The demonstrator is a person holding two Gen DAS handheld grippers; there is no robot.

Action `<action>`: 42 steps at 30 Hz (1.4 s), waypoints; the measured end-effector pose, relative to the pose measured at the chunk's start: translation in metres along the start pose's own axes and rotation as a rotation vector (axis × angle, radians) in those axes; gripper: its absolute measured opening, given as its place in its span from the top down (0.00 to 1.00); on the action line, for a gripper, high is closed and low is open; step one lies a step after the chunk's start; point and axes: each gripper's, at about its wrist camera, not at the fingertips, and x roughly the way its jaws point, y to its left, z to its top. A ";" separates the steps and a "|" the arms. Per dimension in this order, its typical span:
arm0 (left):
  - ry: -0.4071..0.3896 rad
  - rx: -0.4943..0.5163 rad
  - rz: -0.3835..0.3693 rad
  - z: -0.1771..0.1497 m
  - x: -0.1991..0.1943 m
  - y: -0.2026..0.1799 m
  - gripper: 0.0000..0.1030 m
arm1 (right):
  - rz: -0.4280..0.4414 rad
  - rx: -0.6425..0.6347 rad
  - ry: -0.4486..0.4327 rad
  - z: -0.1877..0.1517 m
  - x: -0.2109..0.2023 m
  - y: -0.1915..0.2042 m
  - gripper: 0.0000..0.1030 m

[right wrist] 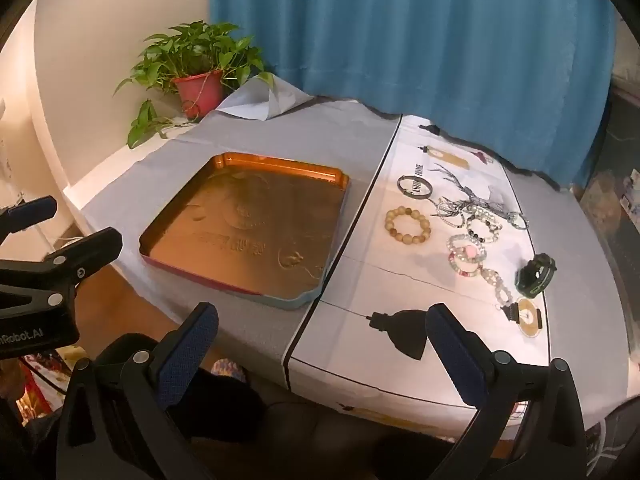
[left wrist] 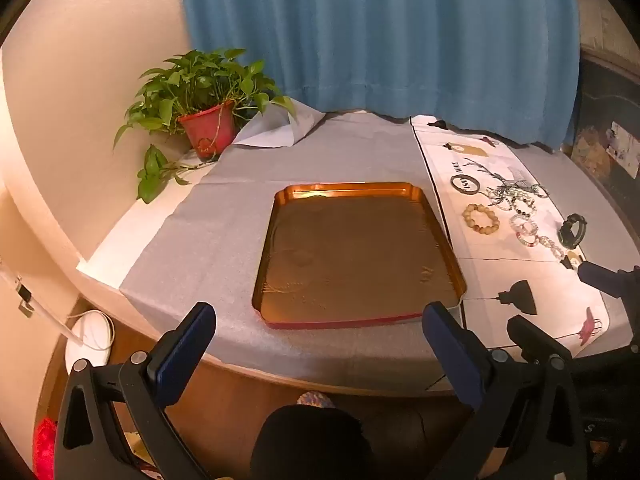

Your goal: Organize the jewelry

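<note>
An empty gold tray [left wrist: 444,236] [right wrist: 338,208] lies on the grey cloth. To its right, on a white printed cloth, lie several bracelets: a wooden bead bracelet [left wrist: 481,218] [right wrist: 407,223], a dark bangle [left wrist: 466,184] [right wrist: 415,187], clear and pink bead bracelets [right wrist: 467,256], and a dark green band [left wrist: 573,231] [right wrist: 536,272]. My left gripper [left wrist: 320,344] is open and empty, at the table's near edge before the tray. My right gripper [right wrist: 324,344] is open and empty, at the near edge before the white cloth.
A potted plant [left wrist: 208,128] [right wrist: 199,90] stands at the back left corner. A blue curtain [right wrist: 400,32] hangs behind the table. The right gripper's fingers [left wrist: 600,276] show at the left view's right edge; the left gripper's fingers [right wrist: 92,246] show at the right view's left.
</note>
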 end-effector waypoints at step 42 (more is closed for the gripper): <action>-0.040 -0.022 -0.012 0.000 -0.028 0.015 0.00 | 0.006 -0.019 -0.039 0.007 -0.031 0.017 0.00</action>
